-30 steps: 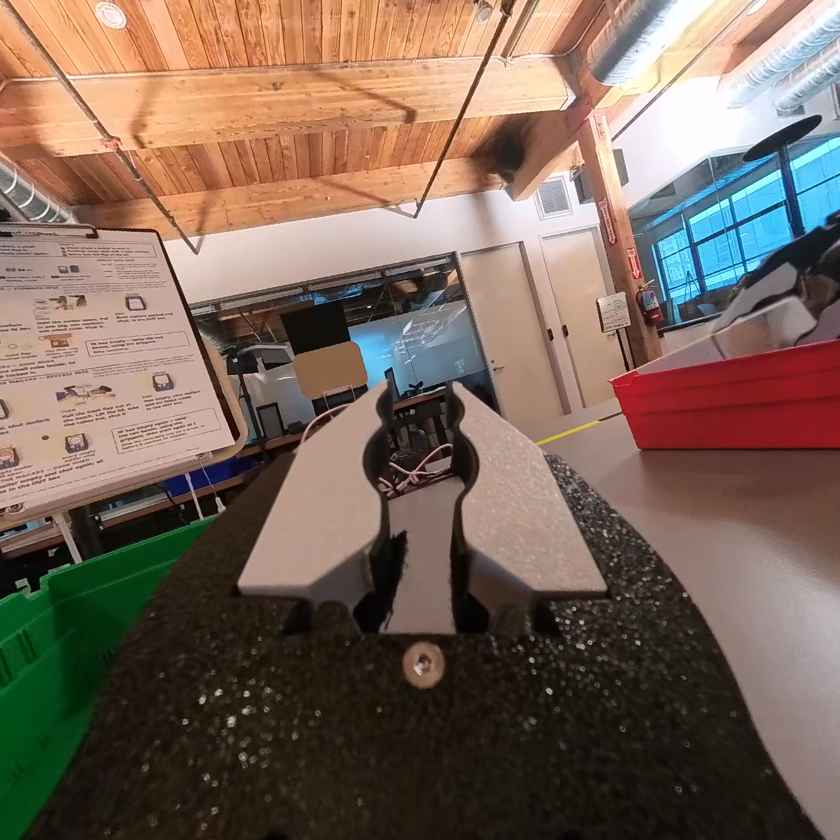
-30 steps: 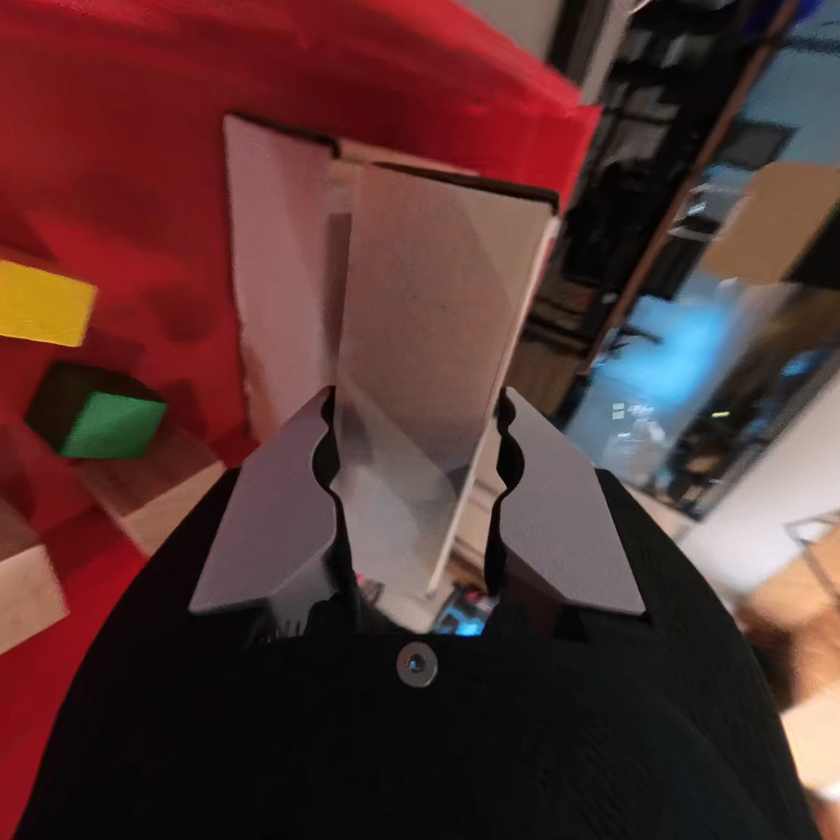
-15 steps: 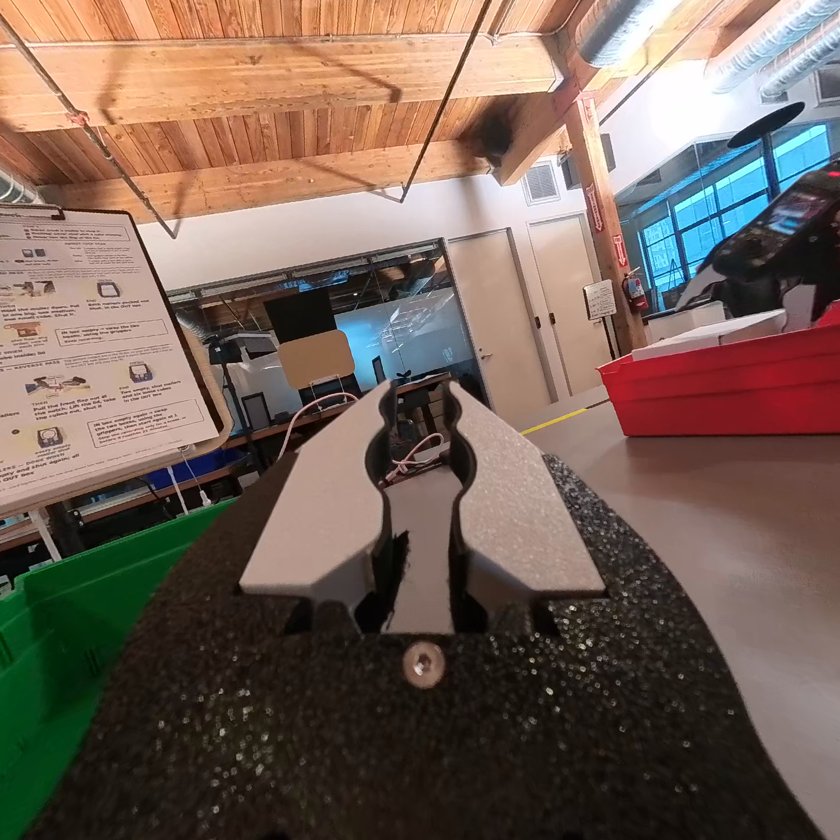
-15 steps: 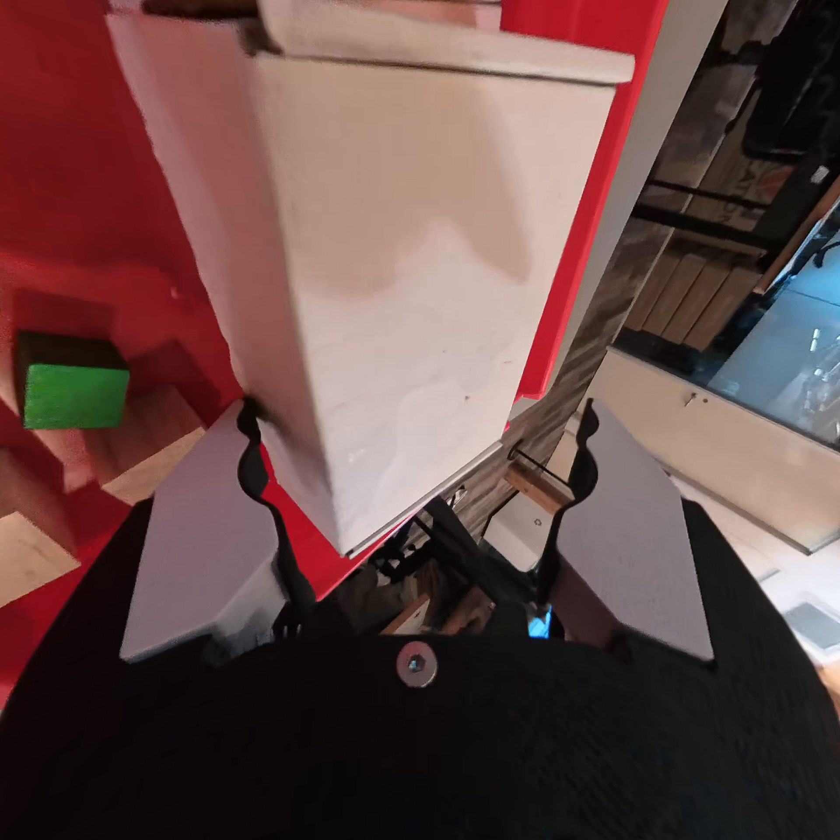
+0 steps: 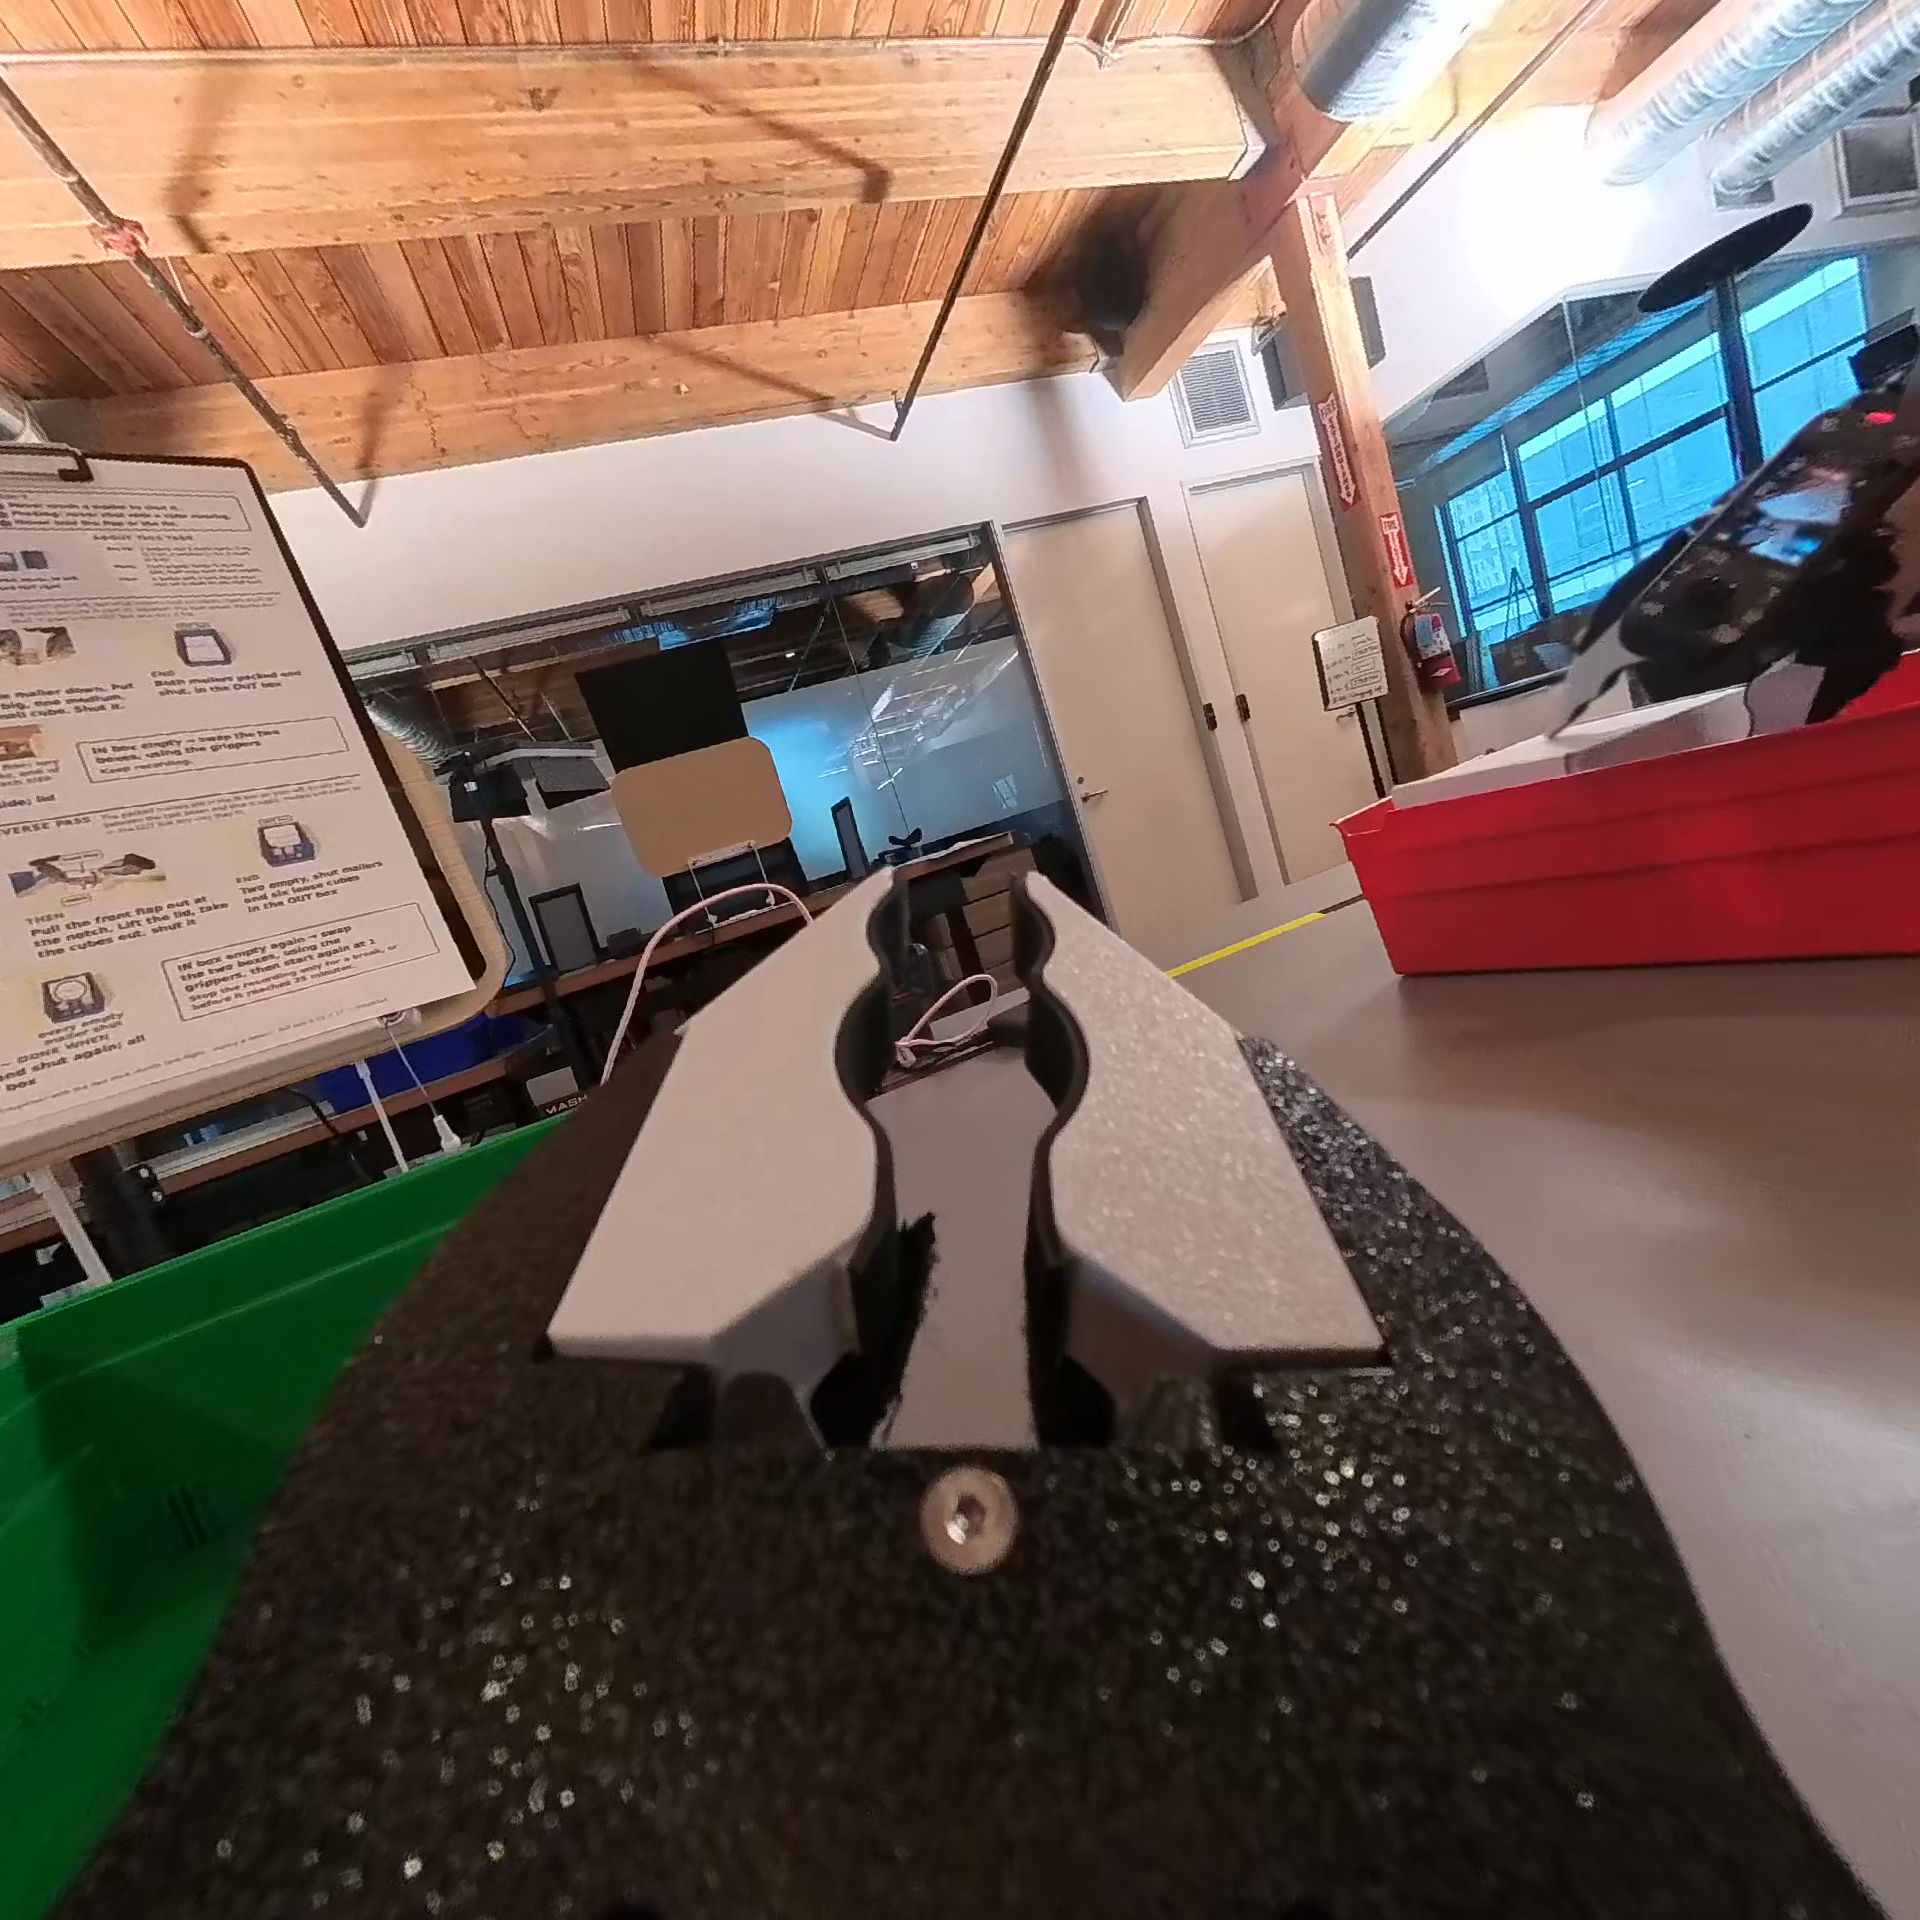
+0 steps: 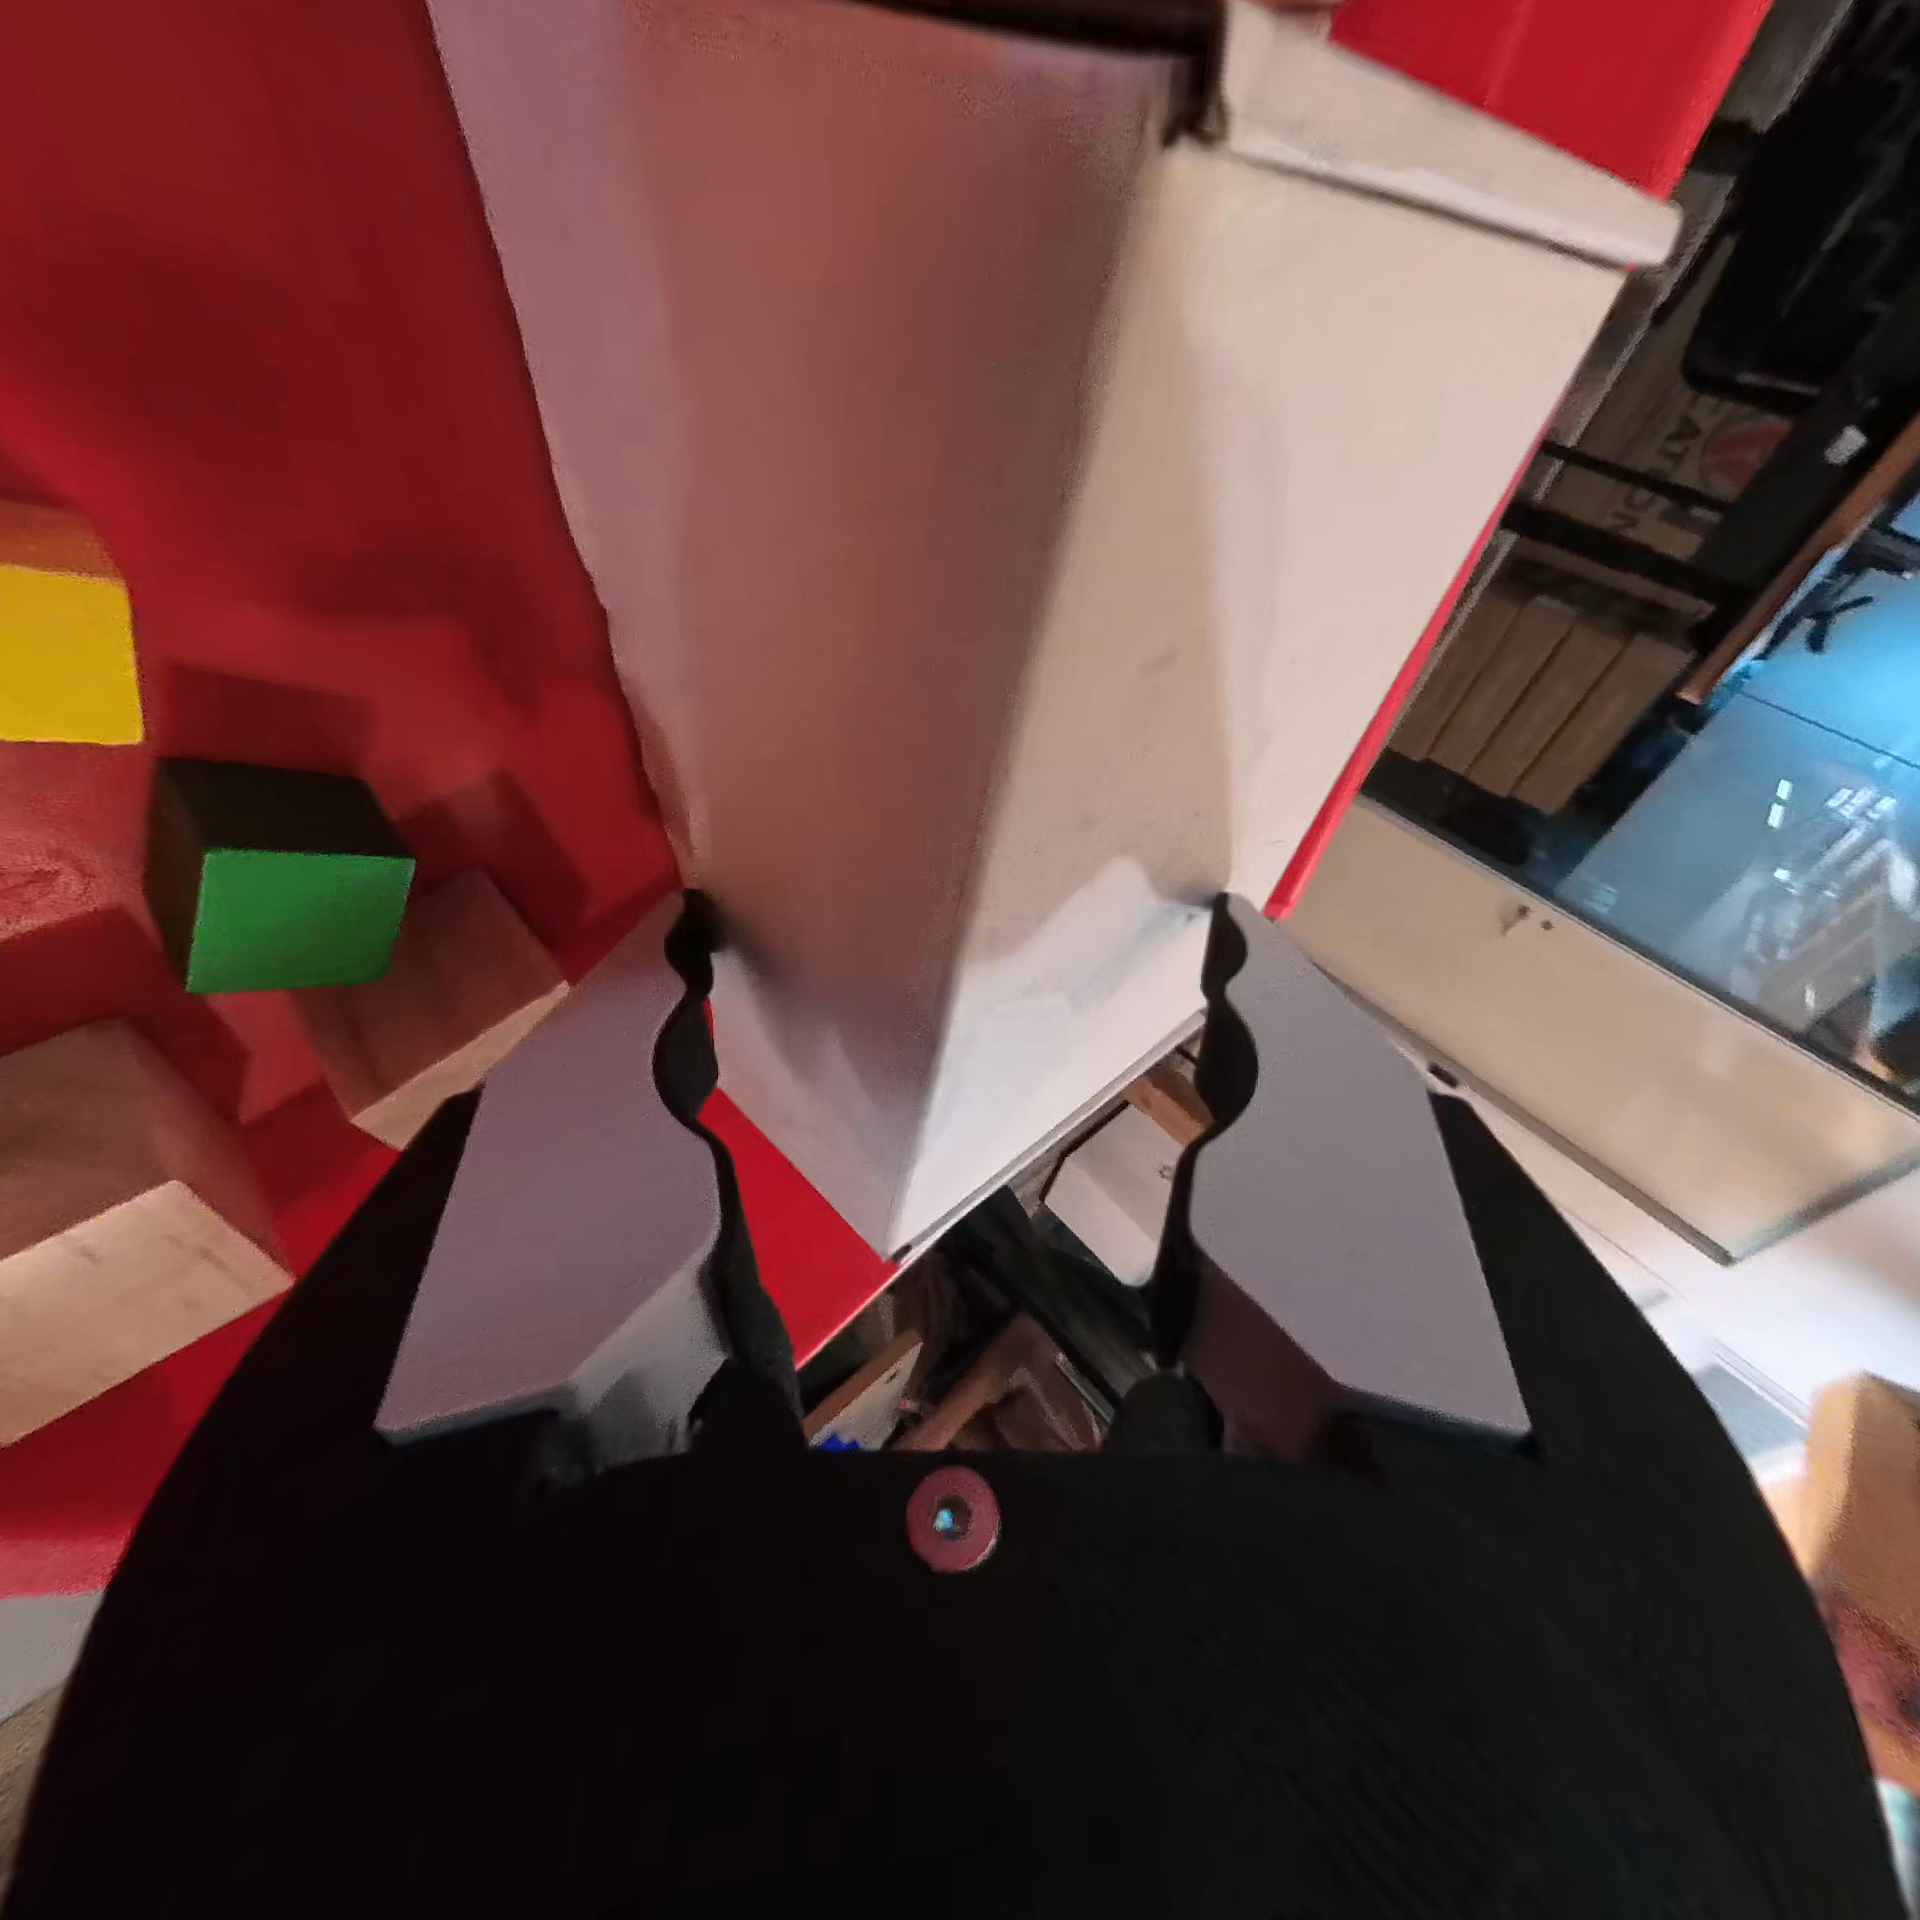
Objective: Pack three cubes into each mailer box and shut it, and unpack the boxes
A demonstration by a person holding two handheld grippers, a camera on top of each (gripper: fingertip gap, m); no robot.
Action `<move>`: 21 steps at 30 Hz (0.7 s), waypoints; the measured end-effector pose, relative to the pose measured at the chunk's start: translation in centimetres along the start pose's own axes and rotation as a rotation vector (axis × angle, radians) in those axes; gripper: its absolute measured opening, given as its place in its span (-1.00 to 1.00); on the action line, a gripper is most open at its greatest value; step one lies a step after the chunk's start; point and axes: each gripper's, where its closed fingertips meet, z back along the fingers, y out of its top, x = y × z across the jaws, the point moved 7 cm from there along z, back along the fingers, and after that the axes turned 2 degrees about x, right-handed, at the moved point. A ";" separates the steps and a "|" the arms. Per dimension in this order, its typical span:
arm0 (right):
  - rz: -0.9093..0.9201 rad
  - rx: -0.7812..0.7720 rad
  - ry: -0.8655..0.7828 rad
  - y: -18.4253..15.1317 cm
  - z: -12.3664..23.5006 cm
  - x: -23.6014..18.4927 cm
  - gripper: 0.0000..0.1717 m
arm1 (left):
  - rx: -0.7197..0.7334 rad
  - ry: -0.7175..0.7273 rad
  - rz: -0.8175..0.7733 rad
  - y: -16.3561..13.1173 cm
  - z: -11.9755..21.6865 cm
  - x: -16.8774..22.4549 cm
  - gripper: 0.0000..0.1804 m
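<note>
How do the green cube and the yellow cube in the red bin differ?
The green cube is fully in frame; the yellow cube is cut off by the picture's left edge. The green cube sits nearer the white mailer box than the yellow one. Both lie in the red bin among plain wooden blocks.

A clipboard with an instruction sheet stands at 9 o'clock; 2 closed doors sit near 1 o'clock, below wooden ceiling beams.
</note>
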 end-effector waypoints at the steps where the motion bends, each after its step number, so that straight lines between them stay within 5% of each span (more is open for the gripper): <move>1: 0.007 0.000 -0.010 0.1 0.0 -0.1 0.09 | -0.001 -0.001 0.000 0.0 0.0 0.0 -0.81; 7: 0.084 0.091 -0.153 0.3 1.2 -0.1 -0.14 | -0.007 -0.010 0.005 -0.1 -0.1 0.1 -0.81; 14: 0.131 0.071 -0.242 -0.5 0.2 0.2 -0.14 | -0.031 -0.026 -0.010 -0.4 -0.3 0.4 -0.82; 21: -0.074 0.127 -0.074 -0.3 0.7 0.0 0.17 | -0.038 -0.036 0.001 -0.5 -0.4 0.5 -0.83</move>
